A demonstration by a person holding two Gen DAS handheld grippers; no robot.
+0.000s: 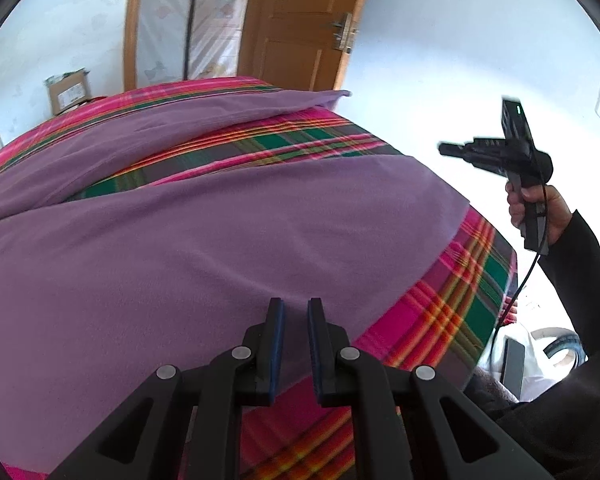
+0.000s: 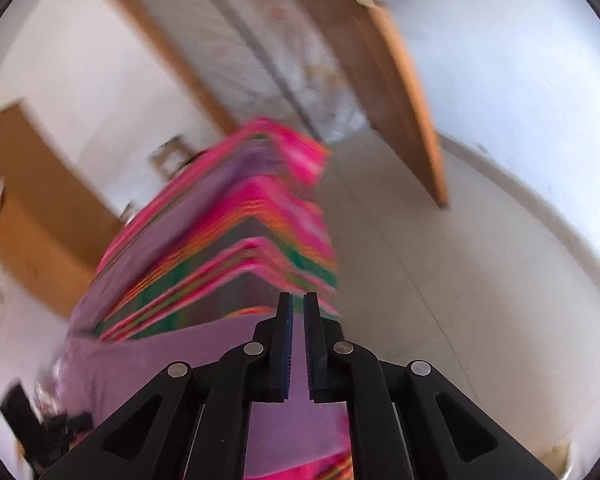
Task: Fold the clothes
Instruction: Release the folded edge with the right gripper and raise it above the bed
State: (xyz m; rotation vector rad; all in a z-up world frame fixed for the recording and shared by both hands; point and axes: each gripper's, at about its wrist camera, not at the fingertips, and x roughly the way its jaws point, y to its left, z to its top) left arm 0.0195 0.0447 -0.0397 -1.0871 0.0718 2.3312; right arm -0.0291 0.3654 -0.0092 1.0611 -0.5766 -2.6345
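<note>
Cloth, plain purple, lies spread over most of a bed covered by a plaid blanket in pink, green and orange. One part covers the near half of the bed, reaching from the left edge of the left wrist view almost to the blanket's right side. A second purple band lies further back, with a strip of bare plaid showing between the two. Its far right corner sticks out past the bed's edge towards the door. The fabric looks fairly smooth, with only soft creases. The left gripper points down over the cloth's near edge, just where purple gives way to plaid. Its jaws stand a narrow gap apart, and the fabric seen through that gap seems to lie flat beneath them rather than being pinched. The right gripper is in the air off the bed's right side, well apart from the cloth, with its fingers drawn almost together on nothing. A hand grips its handle, a dark sleeve runs back from the wrist, and a thin cable hangs below it. The right wrist view is blurred; it looks along the bed's right edge, with pale floor beside it. Beyond the bed stand a wooden door, open, and white walls. A cardboard box sits at the far left.
</note>
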